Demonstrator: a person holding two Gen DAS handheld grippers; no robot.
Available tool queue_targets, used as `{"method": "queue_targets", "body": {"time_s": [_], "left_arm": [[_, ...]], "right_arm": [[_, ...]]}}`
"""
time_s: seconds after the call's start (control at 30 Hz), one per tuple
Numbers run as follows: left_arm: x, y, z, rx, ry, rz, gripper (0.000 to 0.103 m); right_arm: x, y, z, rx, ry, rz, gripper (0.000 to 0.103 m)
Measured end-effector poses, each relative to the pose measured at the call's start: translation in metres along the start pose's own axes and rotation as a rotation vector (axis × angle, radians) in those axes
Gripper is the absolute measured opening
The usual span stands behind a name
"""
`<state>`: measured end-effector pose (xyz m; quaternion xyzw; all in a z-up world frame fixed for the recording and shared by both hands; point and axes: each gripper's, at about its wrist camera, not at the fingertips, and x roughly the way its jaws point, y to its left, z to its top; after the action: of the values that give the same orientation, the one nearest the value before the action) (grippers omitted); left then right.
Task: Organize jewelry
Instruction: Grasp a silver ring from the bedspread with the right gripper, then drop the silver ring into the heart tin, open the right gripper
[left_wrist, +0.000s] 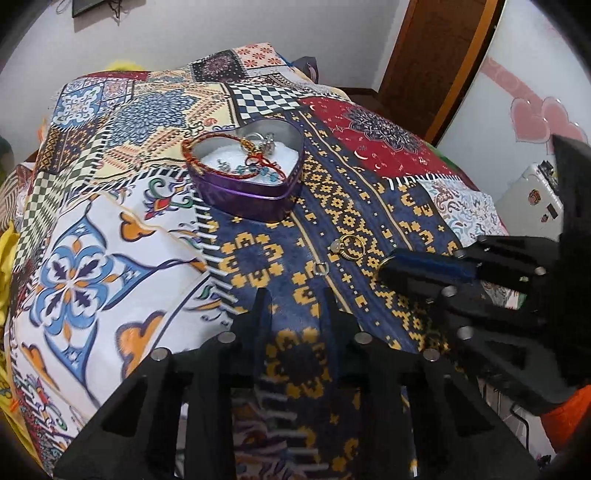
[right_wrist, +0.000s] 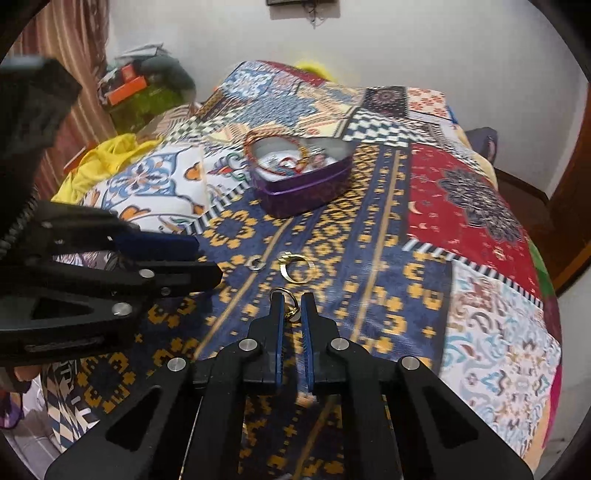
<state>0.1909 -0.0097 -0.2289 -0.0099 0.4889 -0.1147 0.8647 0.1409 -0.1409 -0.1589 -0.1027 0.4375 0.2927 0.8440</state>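
A purple heart-shaped tin (left_wrist: 255, 192) (right_wrist: 306, 192) sits open on the patterned cloth, with a red cord bracelet (left_wrist: 207, 147) (right_wrist: 258, 136) over its rim and small jewelry inside. A gold ring (left_wrist: 351, 247) (right_wrist: 297, 269) and a small silver ring (left_wrist: 320, 267) (right_wrist: 255, 263) lie on the blue and yellow band of the cloth. My right gripper (right_wrist: 291, 299) (left_wrist: 386, 267) is nearly shut around another gold ring (right_wrist: 286, 302), which sits between its fingertips. My left gripper (left_wrist: 295, 295) (right_wrist: 212, 258) is open and empty, just short of the silver ring.
The patchwork cloth (left_wrist: 110, 240) (right_wrist: 480, 332) covers a bed. Yellow fabric (right_wrist: 107, 155) and clutter lie at the far left. A wooden door frame (left_wrist: 436, 62) and a white wall with pink hearts (left_wrist: 535, 118) stand to the right.
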Motion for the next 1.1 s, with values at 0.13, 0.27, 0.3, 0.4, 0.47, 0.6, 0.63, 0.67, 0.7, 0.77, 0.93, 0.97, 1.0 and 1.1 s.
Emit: {"method": "queue_targets", "body": {"time_s": [0.13,0.27,0.3,0.4,0.47,0.6,0.63,0.67,0.7,0.77,0.93,0.97,1.0,1.1], "left_arm": [[0.007,-0.007,0.006,0.021,-0.002,0.003,0.025],[0.015,-0.011,0.013,0.023,0.003,0.009,0.018],[0.016,-0.011,0.014,0.021,0.002,0.008,0.015],[0.017,-0.010,0.016,0.014,-0.004,0.002,0.009],[0.015,-0.009,0.015,0.012,-0.008,0.001,0.009],[0.008,-0.005,0.015,0.007,-0.027,0.014,0.009],[0.005,-0.003,0.016,0.003,-0.035,0.016,0.009],[0.002,-0.002,0.017,-0.001,-0.043,0.019,0.009],[-0.001,0.000,0.019,-0.005,-0.054,0.024,0.009],[-0.008,0.004,0.022,-0.010,-0.074,0.033,0.009],[-0.028,0.015,0.034,-0.028,-0.140,0.050,0.009],[-0.033,0.017,0.037,-0.031,-0.157,0.054,0.009],[-0.036,0.019,0.039,-0.033,-0.167,0.054,0.009],[-0.044,0.023,0.047,-0.037,-0.198,0.058,0.009]], "right_arm": [[-0.009,-0.012,0.000,0.028,-0.024,-0.015,0.008],[-0.014,-0.024,0.003,0.060,-0.040,-0.023,0.008],[-0.015,-0.025,0.003,0.064,-0.043,-0.023,0.008],[-0.015,-0.028,0.005,0.073,-0.048,-0.026,0.008],[-0.015,-0.029,0.006,0.077,-0.052,-0.024,0.008],[-0.017,-0.030,0.011,0.083,-0.066,-0.022,0.008],[-0.018,-0.030,0.013,0.083,-0.070,-0.021,0.008],[-0.018,-0.030,0.015,0.082,-0.076,-0.021,0.008],[-0.019,-0.029,0.017,0.083,-0.081,-0.020,0.008],[-0.020,-0.029,0.021,0.083,-0.095,-0.018,0.008],[-0.024,-0.026,0.036,0.080,-0.129,-0.008,0.008],[-0.024,-0.025,0.040,0.079,-0.136,-0.007,0.008],[-0.025,-0.024,0.042,0.077,-0.143,-0.006,0.008],[-0.027,-0.021,0.052,0.076,-0.166,0.000,0.008]]}}
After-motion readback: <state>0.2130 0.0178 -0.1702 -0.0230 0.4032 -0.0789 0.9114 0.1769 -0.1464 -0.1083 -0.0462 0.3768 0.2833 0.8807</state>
